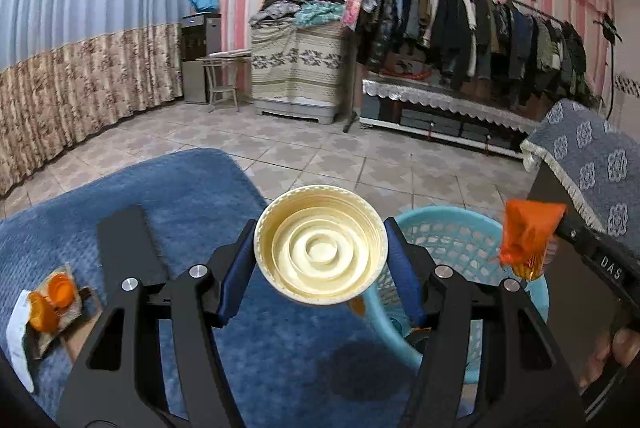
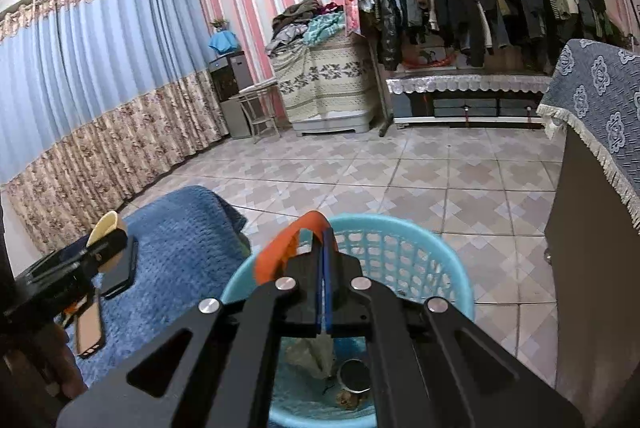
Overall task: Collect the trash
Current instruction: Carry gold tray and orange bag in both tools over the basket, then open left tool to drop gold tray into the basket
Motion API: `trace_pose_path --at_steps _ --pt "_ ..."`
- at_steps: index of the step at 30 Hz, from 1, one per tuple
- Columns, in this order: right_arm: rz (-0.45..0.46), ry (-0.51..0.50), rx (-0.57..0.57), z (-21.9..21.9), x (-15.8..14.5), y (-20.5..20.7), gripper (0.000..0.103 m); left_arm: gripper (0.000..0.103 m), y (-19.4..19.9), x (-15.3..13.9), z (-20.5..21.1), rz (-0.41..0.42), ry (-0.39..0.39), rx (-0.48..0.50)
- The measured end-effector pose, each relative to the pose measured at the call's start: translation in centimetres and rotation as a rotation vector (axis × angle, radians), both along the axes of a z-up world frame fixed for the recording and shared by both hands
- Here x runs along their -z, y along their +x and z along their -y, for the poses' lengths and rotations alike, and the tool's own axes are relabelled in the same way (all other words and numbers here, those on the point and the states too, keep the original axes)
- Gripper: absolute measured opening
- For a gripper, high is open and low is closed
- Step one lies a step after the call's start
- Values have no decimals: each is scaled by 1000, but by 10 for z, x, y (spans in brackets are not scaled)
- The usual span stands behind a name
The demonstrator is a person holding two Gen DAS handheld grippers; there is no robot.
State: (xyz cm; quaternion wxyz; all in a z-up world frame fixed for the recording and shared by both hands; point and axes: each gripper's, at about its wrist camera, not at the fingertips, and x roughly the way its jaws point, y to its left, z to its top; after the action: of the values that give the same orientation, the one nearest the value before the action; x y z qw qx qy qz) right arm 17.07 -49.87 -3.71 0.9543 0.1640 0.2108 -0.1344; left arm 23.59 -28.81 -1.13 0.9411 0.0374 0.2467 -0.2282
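While both grippers hang by the basket, scene as follows:

Left gripper (image 1: 321,252): clamped on a cream ribbed lid (image 1: 321,246), one blue pad on each side of its rim, hollow side facing the camera; lid held above the blue blanket (image 1: 168,212), just left of the basket.
Right gripper (image 2: 325,248): jaws fully closed, pinching an orange wrapper (image 2: 280,248); wrapper bends out to the left of the fingertips, over the basket's near rim.
Basket (image 2: 404,228): light blue, lattice wall, on the tiled floor (image 2: 400,168) beside the blanket; inside, crumpled wrapping and a small round tin at the bottom.
Leftover trash: orange peel and a torn packet (image 1: 52,300) on the blanket, far left in the left wrist view.
Phone (image 2: 90,328): lies on the blanket by the left gripper, brownish back up.
Right side: dark cabinet (image 2: 592,268) under a grey flowered cover (image 2: 600,100), close to the basket.
Background: clothes rack (image 2: 480,0), covered pile of laundry (image 2: 320,76), curtains (image 2: 100,68), well apart.
Blocking: basket mouth open; only the right gripper itself sits over it.
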Motion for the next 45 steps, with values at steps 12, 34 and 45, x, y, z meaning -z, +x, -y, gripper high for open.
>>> trace_pose_path --at_steps 12,34,45 --pt "-56 79 47 27 33 0 0 61 8 26 78 14 44 120" --pt "-77 105 63 30 49 3 0 82 21 45 112 -12 64 140" --pt "-94 81 35 17 47 15 1 92 23 31 69 9 84 19"
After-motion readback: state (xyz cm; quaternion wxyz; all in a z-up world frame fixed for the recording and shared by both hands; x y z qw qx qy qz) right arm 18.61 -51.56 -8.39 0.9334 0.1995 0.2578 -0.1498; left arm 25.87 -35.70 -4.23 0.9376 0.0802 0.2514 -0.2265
